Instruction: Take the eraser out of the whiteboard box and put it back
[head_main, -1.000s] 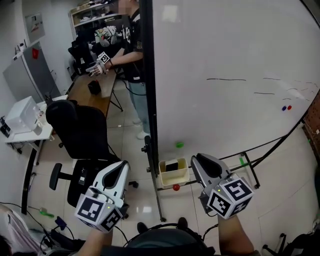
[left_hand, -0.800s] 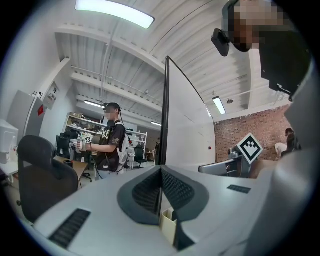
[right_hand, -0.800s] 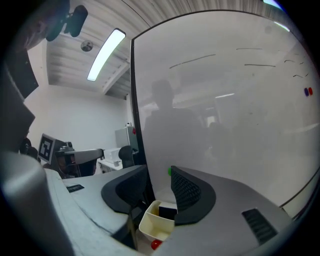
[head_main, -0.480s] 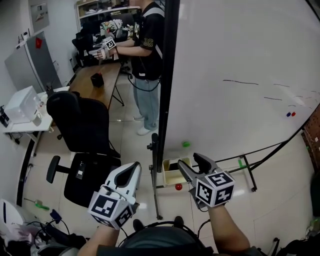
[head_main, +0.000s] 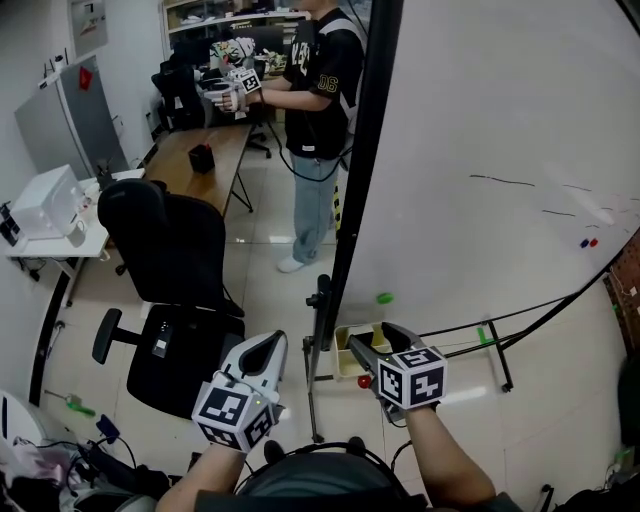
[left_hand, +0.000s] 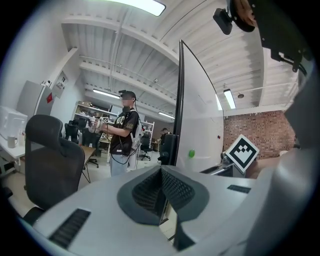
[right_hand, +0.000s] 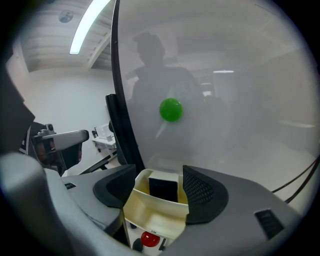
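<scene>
Whiteboard behind | cream box at its foot | black eraser inside

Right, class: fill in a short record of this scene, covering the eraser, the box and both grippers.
eraser: black, standing in the box
box: cream, at the foot of the whiteboard
green magnet: on the whiteboard, above the box
right gripper: open, jaws have just been opening; box shows between them, ungripped
left gripper: shut, empty
</scene>
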